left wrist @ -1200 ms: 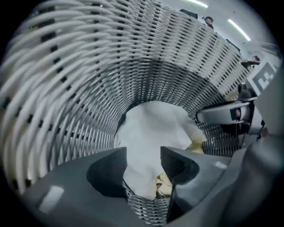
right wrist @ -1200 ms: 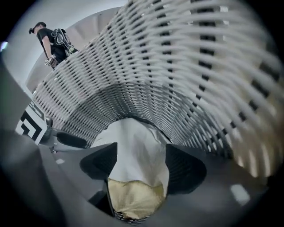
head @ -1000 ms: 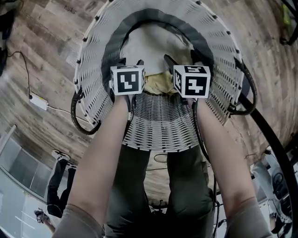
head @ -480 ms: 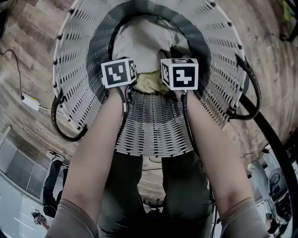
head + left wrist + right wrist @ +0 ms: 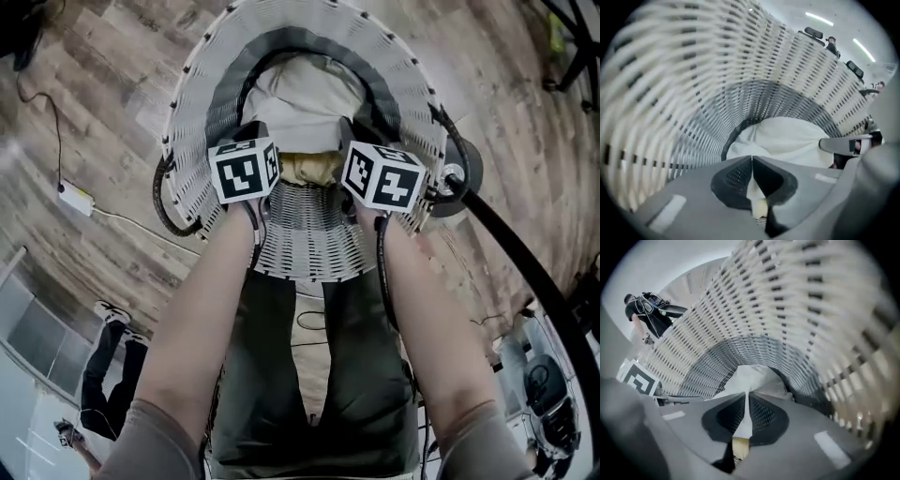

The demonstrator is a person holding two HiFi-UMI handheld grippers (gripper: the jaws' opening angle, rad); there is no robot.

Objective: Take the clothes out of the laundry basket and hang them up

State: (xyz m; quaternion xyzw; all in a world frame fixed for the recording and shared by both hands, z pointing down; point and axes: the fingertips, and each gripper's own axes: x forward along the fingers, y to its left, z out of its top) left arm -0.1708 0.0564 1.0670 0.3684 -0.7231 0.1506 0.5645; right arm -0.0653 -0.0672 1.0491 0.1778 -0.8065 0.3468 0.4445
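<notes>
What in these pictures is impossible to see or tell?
Head view: jaw tips, hidden under the marker cubes.
All views: basket bottom, covered by the cloth.
Gripper views: what garment that cloth is, bunched where the left gripper and right gripper are shut on it.
Right gripper view: far person, too small for detail.

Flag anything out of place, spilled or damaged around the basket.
Nothing stands out. The basket looks intact, the cloth lies inside it, and the left gripper and right gripper are each shut on that cloth.
</notes>
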